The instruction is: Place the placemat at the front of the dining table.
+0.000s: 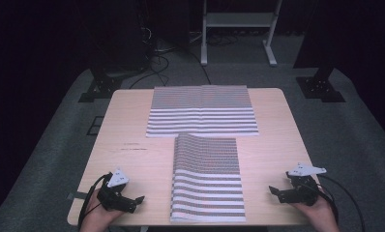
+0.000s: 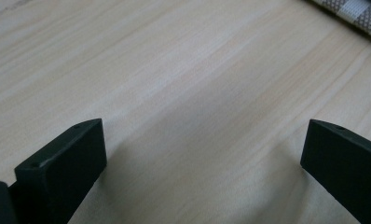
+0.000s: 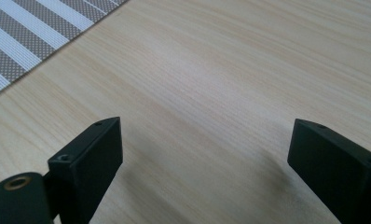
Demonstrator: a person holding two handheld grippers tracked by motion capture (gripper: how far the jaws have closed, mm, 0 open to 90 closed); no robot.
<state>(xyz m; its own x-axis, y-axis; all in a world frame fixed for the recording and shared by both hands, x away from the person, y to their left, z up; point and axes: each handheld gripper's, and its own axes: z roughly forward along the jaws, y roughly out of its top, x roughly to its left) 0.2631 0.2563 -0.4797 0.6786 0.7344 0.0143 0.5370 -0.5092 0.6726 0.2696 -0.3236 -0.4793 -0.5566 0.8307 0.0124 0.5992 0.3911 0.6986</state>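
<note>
The near striped cloth (image 1: 207, 179) lies flat at the tabletop's (image 1: 132, 121) front middle, seemingly touching a wider striped cloth (image 1: 201, 111) behind. Left tool (image 1: 141, 198) and right tool (image 1: 271, 189) flank it, jaws wide apart, holding nothing.

In front of you stands a pale wooden table (image 1: 132, 125). A striped cloth (image 1: 201, 110), folded wide, lies at its far side. A second striped cloth (image 1: 207, 180), folded narrow, lies nearer you, its far edge touching the first.
</note>
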